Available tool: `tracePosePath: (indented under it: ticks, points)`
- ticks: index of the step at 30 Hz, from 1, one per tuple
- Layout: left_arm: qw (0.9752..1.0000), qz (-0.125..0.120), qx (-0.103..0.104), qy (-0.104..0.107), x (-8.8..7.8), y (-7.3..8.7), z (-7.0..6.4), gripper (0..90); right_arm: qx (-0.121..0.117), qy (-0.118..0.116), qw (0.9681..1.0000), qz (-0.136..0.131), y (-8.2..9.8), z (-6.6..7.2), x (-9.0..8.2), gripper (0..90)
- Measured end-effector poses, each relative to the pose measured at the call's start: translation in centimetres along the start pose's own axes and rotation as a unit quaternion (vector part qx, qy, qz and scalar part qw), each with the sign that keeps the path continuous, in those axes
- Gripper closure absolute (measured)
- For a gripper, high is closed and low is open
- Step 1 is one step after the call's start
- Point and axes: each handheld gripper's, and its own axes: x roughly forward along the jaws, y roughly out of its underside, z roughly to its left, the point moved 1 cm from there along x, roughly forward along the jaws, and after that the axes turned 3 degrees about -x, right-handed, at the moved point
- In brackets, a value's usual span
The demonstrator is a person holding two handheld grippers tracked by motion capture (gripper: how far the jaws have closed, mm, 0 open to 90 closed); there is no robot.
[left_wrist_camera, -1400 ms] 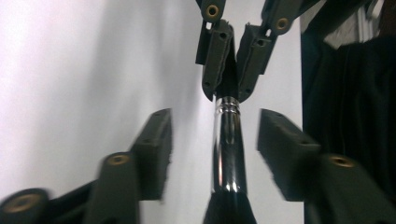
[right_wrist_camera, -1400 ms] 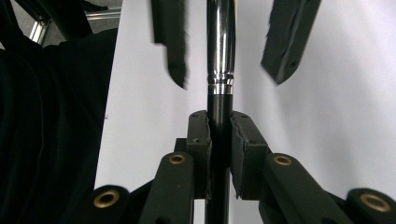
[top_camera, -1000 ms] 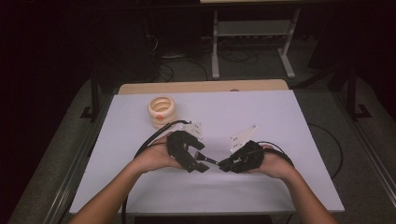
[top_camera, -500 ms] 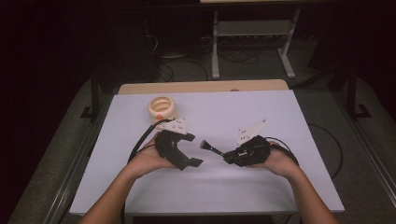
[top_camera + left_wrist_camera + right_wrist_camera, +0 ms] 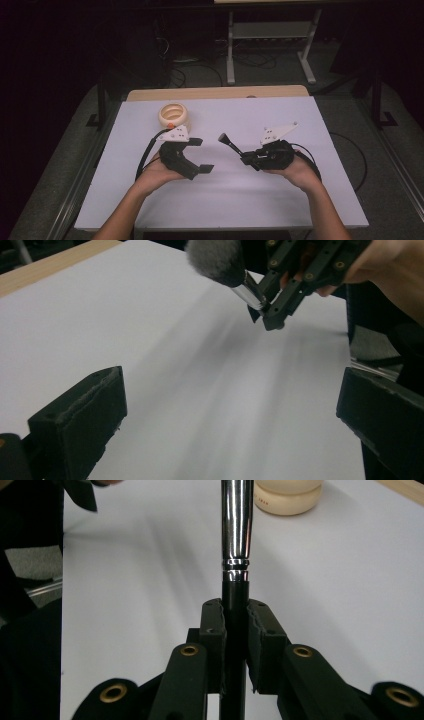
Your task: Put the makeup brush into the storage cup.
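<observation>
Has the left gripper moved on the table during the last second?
Yes. The left gripper has moved left, away from the right gripper that holds the brush, and closer to the cream ring-shaped holder.

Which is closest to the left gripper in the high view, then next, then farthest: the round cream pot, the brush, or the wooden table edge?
From the left gripper:
1. Round cream pot, just behind it.
2. Brush, on its right, held by the right gripper.
3. Wooden table edge, at the far end.
</observation>
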Motion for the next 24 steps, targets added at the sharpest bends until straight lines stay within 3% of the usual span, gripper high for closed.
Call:
tracePosePath:
  ticks: [5,10,18,24]
  points:
    - [0.9994,-0.028,-0.010,-0.016,0.5,0.7,0.1,0.0,0.003,0.013,0.9999,0.000,0.0,0.3,0.1,78.3]
    - [0.9982,-0.055,-0.019,-0.016,1.0,0.8,0.3,0.0,0.008,0.021,0.9997,-0.013,0.1,0.2,0.1,78.3]
    - [0.9976,-0.062,-0.030,0.001,1.9,1.2,0.1,0.0,0.016,0.021,0.9995,-0.019,0.4,0.6,1.2,78.3]
    - [0.9971,-0.067,-0.036,-0.001,2.5,1.8,-0.1,0.0,0.025,0.020,0.9990,-0.031,0.3,1.0,2.0,78.2]
